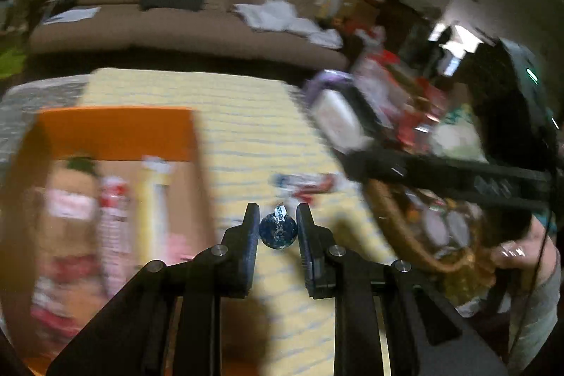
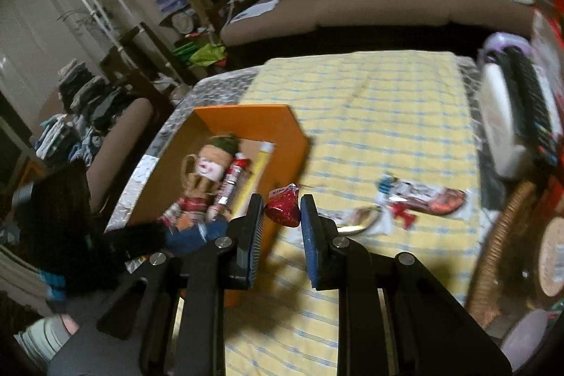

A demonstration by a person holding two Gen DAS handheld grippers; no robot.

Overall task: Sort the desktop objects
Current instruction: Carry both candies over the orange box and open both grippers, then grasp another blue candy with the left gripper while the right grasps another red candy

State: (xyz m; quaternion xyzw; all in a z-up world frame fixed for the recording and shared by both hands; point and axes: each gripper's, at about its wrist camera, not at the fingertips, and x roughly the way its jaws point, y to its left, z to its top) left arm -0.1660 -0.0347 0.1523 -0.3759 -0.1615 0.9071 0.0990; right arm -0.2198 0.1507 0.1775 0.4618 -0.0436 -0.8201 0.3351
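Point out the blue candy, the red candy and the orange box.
blue candy (image 1: 278, 231), left wrist view, middle of foil.
red candy (image 2: 284, 209), right wrist view, middle of foil.
orange box (image 2: 246, 124), right wrist view, far wall.

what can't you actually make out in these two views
- Left wrist view: contents of the orange box are smeared by motion blur.
- Left wrist view: what lies in the wicker basket is blurred and partly behind a black bar.
- Right wrist view: wording on the flat snack wrapper is too small and soft.
- Right wrist view: the wicker basket is cut off by the right edge.
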